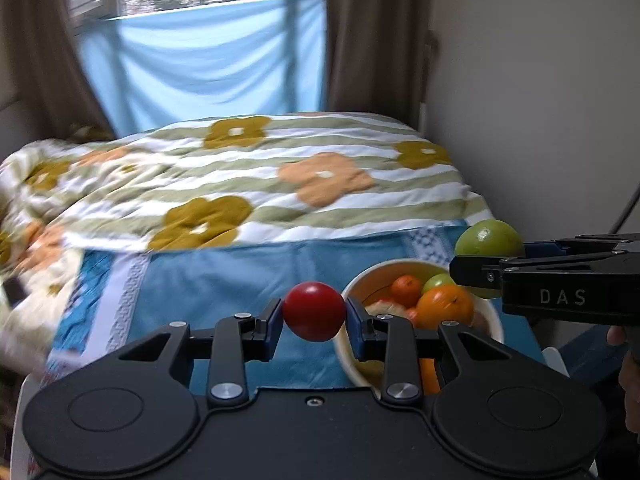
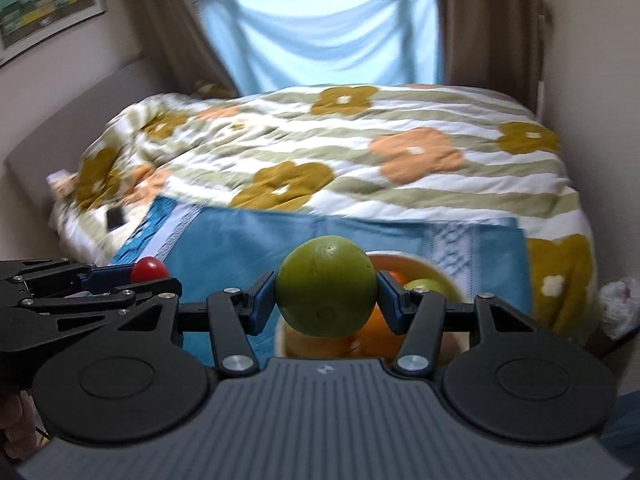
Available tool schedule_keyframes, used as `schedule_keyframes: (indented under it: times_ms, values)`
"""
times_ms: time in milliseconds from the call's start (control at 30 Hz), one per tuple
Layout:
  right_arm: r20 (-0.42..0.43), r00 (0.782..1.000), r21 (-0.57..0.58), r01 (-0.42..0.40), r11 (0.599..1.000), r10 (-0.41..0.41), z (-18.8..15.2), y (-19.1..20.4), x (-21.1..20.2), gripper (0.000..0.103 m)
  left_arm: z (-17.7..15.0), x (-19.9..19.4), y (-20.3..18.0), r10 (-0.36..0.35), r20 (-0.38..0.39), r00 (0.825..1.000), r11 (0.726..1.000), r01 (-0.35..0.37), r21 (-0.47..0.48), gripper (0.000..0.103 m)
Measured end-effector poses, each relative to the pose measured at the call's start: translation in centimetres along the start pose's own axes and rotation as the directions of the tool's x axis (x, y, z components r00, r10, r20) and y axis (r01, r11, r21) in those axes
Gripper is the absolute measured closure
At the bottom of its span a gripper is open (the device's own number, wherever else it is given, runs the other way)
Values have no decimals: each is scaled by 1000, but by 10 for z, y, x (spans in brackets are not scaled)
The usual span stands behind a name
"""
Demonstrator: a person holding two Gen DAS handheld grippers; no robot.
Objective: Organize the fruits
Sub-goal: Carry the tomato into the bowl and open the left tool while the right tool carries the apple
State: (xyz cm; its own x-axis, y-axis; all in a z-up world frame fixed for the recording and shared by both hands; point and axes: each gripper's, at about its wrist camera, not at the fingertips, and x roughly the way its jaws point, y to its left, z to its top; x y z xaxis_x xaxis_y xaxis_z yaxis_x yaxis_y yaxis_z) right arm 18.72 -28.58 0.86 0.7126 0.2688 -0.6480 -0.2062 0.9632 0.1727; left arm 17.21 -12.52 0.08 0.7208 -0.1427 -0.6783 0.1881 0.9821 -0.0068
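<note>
My left gripper [image 1: 314, 312] is shut on a small red fruit [image 1: 314, 311], held above the blue cloth [image 1: 224, 276] just left of the bowl [image 1: 358, 280]. The cream bowl holds oranges [image 1: 444, 306], a small orange fruit [image 1: 406, 290] and a green fruit [image 1: 440, 281]. My right gripper [image 2: 326, 300] is shut on a large green fruit [image 2: 326, 286], held above the bowl [image 2: 424, 266]. In the left wrist view the right gripper [image 1: 476, 268] comes in from the right with the green fruit [image 1: 488, 238]. In the right wrist view the left gripper [image 2: 150, 276] holds the red fruit [image 2: 149, 269] at the left.
The blue cloth lies on a bed with a flowered striped duvet [image 1: 280, 176]. A dark phone [image 2: 115, 218] lies on the duvet at the left. A wall [image 1: 540, 100] runs along the bed's right side. A blue curtain [image 1: 208, 68] hangs behind the bed.
</note>
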Motion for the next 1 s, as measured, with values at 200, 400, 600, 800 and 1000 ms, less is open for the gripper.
schedule_keyframes:
  times_ms: [200,400,600,800,1000]
  values:
    - [4,997,76,78,994,-78,14,-25,19,34,24,50,-12,-92,-39,995,991,95,91,66]
    - [-7,991,146,130,981,-131,22,-43,42,34,37,107,-23,-165,-122,979,970,184,161,66]
    - [-40,983,213,186,959,-181,22,-59,65,34,37,156,-32,-222,-211,952,946,262,189,66]
    - [-66,975,255,223,941,-213,18,-68,77,34,35,179,-35,-257,-259,931,931,310,192,65]
    - [-79,971,261,239,935,-226,19,-70,84,34,36,173,-25,-268,-227,937,933,311,183,25]
